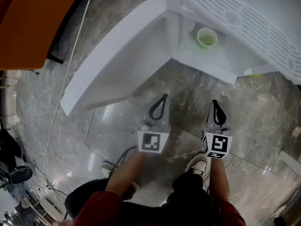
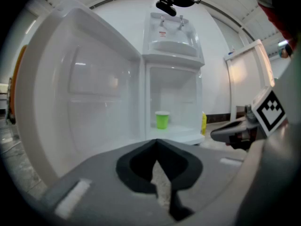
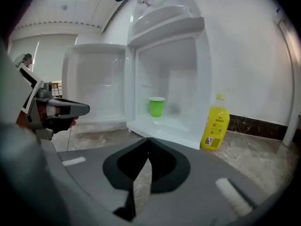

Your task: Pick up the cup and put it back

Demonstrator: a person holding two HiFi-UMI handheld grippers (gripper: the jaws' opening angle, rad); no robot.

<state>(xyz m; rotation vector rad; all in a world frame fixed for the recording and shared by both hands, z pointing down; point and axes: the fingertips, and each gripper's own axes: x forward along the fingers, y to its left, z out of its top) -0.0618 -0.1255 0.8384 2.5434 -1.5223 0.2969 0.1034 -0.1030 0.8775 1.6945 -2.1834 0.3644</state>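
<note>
Cup [image 1: 206, 37] stands upright inside the open fridge [image 1: 244, 27], on its white bottom shelf [image 3: 175, 124], with the door [image 1: 117, 65] swung wide to the left. The left gripper [image 1: 164, 96] and right gripper [image 1: 214, 101] hang side by side over the marble floor [image 1: 263, 112], well short of the cup. Each has its jaws closed tip to tip with nothing between them. A yellow bottle [image 3: 215, 122] stands on the floor just right of the fridge.
</note>
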